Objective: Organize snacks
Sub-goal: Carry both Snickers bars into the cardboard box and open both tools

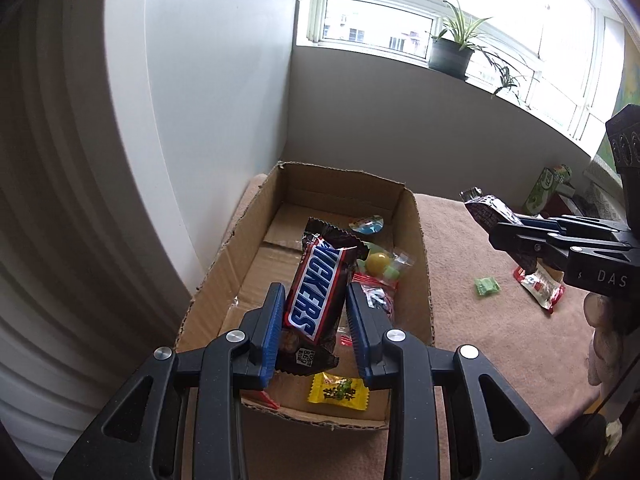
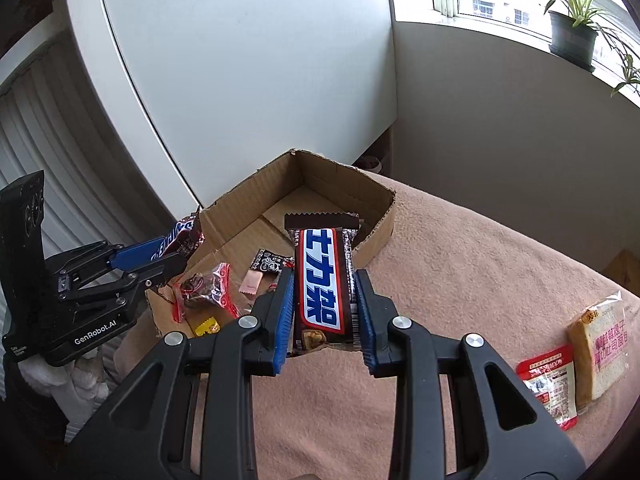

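Observation:
My left gripper (image 1: 316, 300) is shut on a brown Snickers bar (image 1: 316, 292) and holds it above the open cardboard box (image 1: 416, 248). The box holds several small snacks, among them a yellow packet (image 1: 338, 392) and a yellow ball candy (image 1: 378, 263). My right gripper (image 2: 325, 284) is shut on a second Snickers bar (image 2: 322, 276) with Chinese lettering, held over the box's near right corner (image 2: 380, 232). It also shows at the right of the left wrist view (image 1: 500, 228). The left gripper shows at the left of the right wrist view (image 2: 176, 252).
The box stands on a table with a pink cloth (image 2: 460, 264). On the cloth lie a green candy (image 1: 487, 285), a red-and-white packet (image 2: 550, 380) and a wrapped toast slice (image 2: 600, 348). A white cabinet (image 1: 200, 100) stands close behind the box. A potted plant (image 1: 452, 50) sits on the windowsill.

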Motion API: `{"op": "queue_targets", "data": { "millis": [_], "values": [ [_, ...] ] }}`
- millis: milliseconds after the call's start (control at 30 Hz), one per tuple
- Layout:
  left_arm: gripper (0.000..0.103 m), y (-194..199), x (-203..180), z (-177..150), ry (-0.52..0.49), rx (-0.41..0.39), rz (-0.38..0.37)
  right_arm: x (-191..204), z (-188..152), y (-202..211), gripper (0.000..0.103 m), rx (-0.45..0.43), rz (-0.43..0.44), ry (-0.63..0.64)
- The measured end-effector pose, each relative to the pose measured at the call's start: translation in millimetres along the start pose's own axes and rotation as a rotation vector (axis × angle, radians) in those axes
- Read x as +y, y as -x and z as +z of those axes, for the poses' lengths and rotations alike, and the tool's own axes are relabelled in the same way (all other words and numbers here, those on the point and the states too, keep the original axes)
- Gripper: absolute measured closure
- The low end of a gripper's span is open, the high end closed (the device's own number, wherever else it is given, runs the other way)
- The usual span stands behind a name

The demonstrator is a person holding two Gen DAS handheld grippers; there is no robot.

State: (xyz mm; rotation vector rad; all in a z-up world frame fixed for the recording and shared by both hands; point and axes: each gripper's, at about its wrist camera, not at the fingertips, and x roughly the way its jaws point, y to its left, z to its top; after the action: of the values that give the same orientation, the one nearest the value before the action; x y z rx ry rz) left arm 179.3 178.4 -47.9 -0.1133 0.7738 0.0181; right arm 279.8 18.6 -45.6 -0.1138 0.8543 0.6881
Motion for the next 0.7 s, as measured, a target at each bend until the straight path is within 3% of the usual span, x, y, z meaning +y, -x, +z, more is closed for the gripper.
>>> {"op": "queue_targets", "data": {
  "millis": [333,400,467,567,700],
  "values": [
    [0.073,-21,14,1,0.015,0.026,0.033,17,15,-52,0.073,0.051,0.021,-0.021],
    [0.072,-22,15,0,0.014,0.035,0.034,18,15,-54,0.061,0.049,0.023,-0.029],
    [0.072,-22,17,0,0.015,0.035,0.042,17,14,-50,0.033,0.025,0.011,-0.037],
    [0.052,-19,18,1,0.026,0.027,0.048,13,12,-43,0.033,0.018,0.019,-0.047],
    [0.050,-13,15,0,0.028,0.014,0.043,7,4,-31,0.033,0.012,-0.003,-0.046]
  ]
}}
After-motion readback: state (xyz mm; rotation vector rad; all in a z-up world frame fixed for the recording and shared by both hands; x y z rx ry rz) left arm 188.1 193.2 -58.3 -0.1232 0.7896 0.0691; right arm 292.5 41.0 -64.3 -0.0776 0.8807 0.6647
